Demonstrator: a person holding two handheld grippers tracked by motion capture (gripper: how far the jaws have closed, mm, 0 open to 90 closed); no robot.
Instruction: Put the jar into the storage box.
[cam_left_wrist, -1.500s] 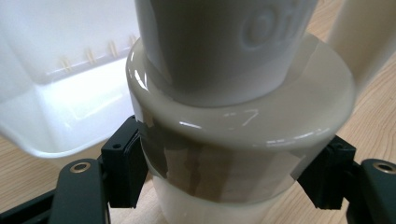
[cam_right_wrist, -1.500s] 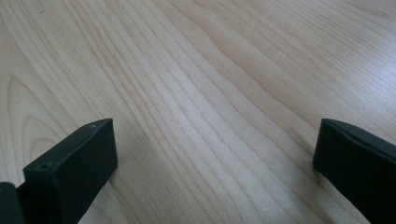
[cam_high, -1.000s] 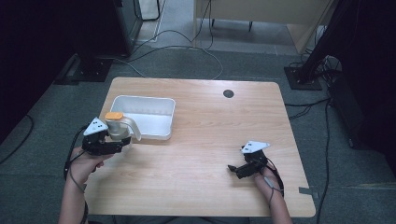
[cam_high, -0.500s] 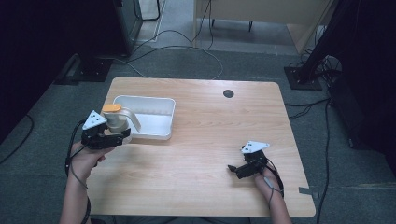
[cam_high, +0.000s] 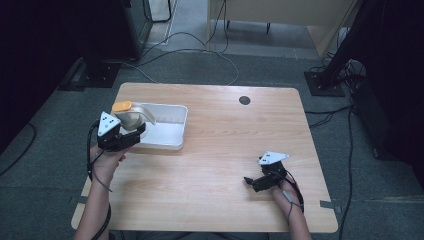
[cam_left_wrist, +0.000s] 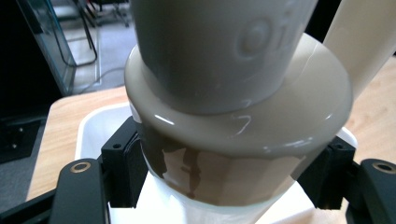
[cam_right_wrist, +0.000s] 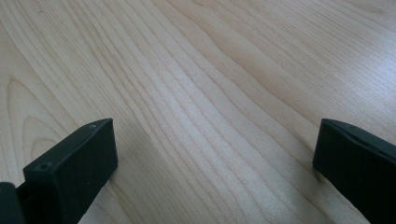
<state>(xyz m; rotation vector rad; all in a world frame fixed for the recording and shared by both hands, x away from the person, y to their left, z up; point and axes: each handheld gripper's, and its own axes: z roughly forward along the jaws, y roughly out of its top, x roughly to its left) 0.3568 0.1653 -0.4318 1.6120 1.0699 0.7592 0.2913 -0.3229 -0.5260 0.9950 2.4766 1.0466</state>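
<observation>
My left gripper is shut on a cream jug with an orange lid and a curved white handle. It holds the jug over the left end of a white tray. In the left gripper view the black pads press both sides of the jug low on its body, with the tray beneath. My right gripper lies low on the wooden table at the front right. Its jaws stand open over bare wood with nothing between them.
A dark round hole sits in the tabletop at the back. Cables run across the grey floor behind the table, and dark stands rise at both rear corners. Bare wood spreads between the two hands.
My left hand carried the jug a little away from the person, further over the tray's left end. The right gripper kept still.
</observation>
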